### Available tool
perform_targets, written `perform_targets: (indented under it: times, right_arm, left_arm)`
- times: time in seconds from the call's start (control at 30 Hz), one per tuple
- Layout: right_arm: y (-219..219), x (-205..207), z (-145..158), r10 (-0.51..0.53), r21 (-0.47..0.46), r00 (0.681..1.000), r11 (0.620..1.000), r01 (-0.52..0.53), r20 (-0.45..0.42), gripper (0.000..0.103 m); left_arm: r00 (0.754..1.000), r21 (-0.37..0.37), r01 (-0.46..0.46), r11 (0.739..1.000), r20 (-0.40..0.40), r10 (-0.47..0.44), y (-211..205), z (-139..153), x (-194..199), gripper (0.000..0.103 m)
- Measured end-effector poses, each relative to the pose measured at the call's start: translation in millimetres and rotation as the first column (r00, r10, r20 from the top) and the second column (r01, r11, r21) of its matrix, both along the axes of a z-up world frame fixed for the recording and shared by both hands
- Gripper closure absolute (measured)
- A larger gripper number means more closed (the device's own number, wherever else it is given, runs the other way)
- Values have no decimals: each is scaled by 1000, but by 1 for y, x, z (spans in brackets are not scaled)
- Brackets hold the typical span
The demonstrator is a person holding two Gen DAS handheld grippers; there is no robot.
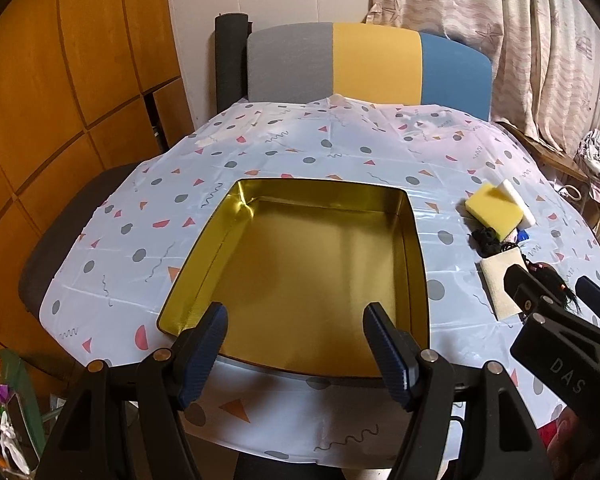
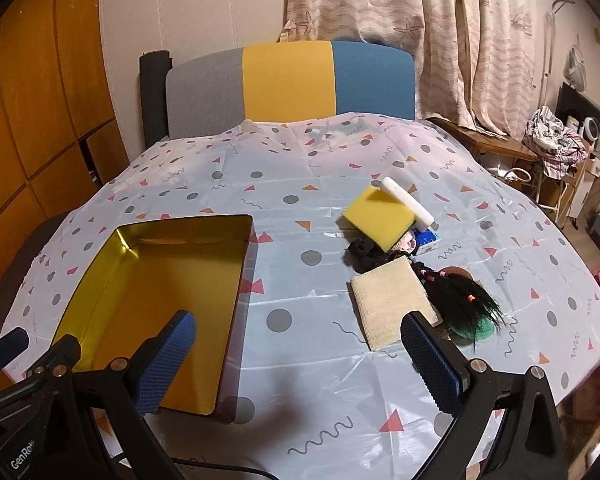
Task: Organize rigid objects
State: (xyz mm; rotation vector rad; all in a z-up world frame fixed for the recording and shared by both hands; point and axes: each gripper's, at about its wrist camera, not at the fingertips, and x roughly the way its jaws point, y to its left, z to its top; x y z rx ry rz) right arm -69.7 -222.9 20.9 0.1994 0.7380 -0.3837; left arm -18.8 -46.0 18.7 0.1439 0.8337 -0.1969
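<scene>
An empty gold-lined tin box (image 1: pixel 308 264) (image 2: pixel 156 300) lies open on the patterned tablecloth. To its right sits a pile: a yellow sponge (image 2: pixel 378 216) (image 1: pixel 494 208), a white block (image 2: pixel 406 200) (image 1: pixel 518 200), a beige cloth pad (image 2: pixel 392 302) (image 1: pixel 500 284), a black fabric clump (image 2: pixel 364 254) and a doll's black hair (image 2: pixel 464 292). My left gripper (image 1: pixel 296 354) hovers open over the tin's near edge, nothing between its fingers. My right gripper (image 2: pixel 300 368) is open above bare cloth between tin and pile, its right finger (image 2: pixel 430 364) near the beige pad.
A chair back (image 1: pixel 372 68) in grey, yellow and blue stands beyond the table's far edge. Wooden cabinets (image 1: pixel 60 92) line the left side, curtains (image 2: pixel 420 40) hang at the back right. A cluttered side table (image 2: pixel 540 152) stands at the right.
</scene>
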Motion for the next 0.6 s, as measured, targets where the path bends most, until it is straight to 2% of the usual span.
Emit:
perform_targets:
  times: [0.6]
  right_arm:
    - [-17, -5, -8, -22, 22, 1000, 1000, 22, -14, 0]
  left_arm:
    - [999, -10, 38, 999, -27, -38, -14, -4, 0, 32]
